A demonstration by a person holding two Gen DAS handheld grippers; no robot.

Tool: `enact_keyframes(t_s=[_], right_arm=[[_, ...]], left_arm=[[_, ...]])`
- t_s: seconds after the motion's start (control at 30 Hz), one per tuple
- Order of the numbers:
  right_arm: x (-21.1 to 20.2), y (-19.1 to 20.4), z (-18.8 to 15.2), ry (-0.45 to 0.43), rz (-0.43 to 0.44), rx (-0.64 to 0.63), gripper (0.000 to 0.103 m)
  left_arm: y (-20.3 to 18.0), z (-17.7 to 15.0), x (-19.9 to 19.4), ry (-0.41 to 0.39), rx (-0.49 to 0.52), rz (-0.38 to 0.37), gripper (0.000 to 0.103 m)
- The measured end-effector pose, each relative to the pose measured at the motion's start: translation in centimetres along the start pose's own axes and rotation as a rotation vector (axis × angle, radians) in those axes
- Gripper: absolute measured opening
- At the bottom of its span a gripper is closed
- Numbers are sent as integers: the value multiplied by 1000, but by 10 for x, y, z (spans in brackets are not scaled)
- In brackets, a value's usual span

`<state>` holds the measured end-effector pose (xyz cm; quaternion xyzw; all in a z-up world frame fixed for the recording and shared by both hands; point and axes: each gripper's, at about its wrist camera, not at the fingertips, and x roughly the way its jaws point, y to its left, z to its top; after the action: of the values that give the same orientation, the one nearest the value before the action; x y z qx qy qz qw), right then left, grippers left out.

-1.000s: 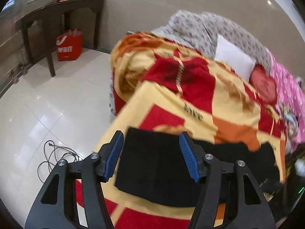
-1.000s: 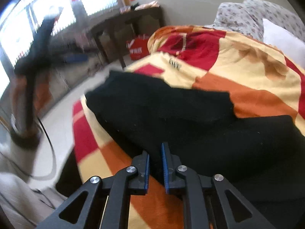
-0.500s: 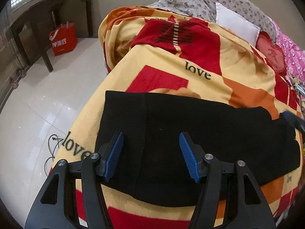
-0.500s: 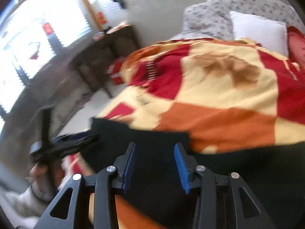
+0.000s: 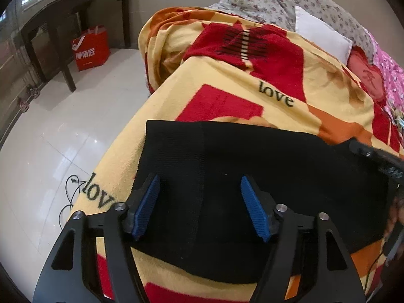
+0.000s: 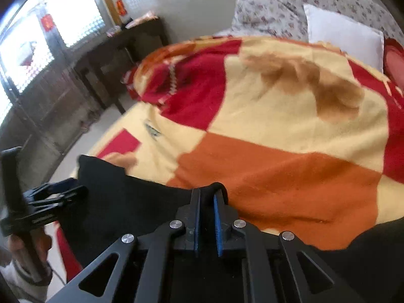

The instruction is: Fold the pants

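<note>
Black pants (image 5: 265,161) lie flat across the near end of a bed covered by a red, yellow and orange blanket (image 5: 252,83). My left gripper (image 5: 199,194) is open and empty, hovering over the pants' left end. My right gripper (image 6: 207,202) is shut on a pinched fold at the far edge of the pants (image 6: 141,202), next to the orange blanket patch (image 6: 277,176). The right gripper shows at the right edge of the left wrist view (image 5: 373,156). The left gripper shows at the left of the right wrist view (image 6: 48,202).
A white pillow (image 5: 323,40) and floral bedding (image 5: 277,2) lie at the bed's head. A dark wooden table (image 5: 75,12) and a red bag (image 5: 91,48) stand on the tiled floor (image 5: 50,139) to the left. A black cable (image 5: 68,197) lies on the floor by the bed.
My right gripper let go of the pants, opened, then shut on a fold at their far edge. The pants settled flat. My left gripper stayed open above the left end.
</note>
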<state>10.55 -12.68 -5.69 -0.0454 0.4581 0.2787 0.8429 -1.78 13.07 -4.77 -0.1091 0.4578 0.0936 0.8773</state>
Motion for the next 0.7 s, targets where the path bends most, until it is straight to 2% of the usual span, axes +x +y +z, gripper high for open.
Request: enact_keyframes(t_s=[0.03, 0.1, 0.2, 0.27, 0.3, 0.33, 0.37, 0.43, 0.5, 0.6, 0.7], right_arm=[[2, -1, -1, -12, -17, -7, 9], [-2, -7, -3, -27, 2, 36, 9], [-20, -11, -4, -39, 28, 78, 10], [-36, -5, -6, -62, 33, 61, 13], [-46, 2, -9, -86, 36, 39, 24], [-56, 7, -14, -101, 51, 26, 42], [-67, 13, -20, -113, 88, 17, 47], [-81, 23, -32, -117, 149, 7, 47], [-89, 30, -45, -117, 169, 1, 47], [-104, 23, -66, -130, 147, 38, 47], [-124, -8, -94, -157, 84, 147, 47]], left_arm=[[1, 0, 0, 0, -4, -2, 68], [0, 1, -1, 6, -4, 2, 68], [-2, 1, -4, 8, 5, 14, 68], [-3, 0, -6, 7, 5, 17, 68], [-4, 0, -8, 7, 4, 14, 68], [-5, 0, -10, 4, 3, 9, 68], [-6, 0, -12, 0, 4, 5, 68], [-9, 1, -17, -9, 11, 1, 68], [-14, 2, -22, -21, 19, -6, 68], [-24, 3, -31, -35, 37, -34, 68], [-40, 0, -37, -39, 72, -77, 68]])
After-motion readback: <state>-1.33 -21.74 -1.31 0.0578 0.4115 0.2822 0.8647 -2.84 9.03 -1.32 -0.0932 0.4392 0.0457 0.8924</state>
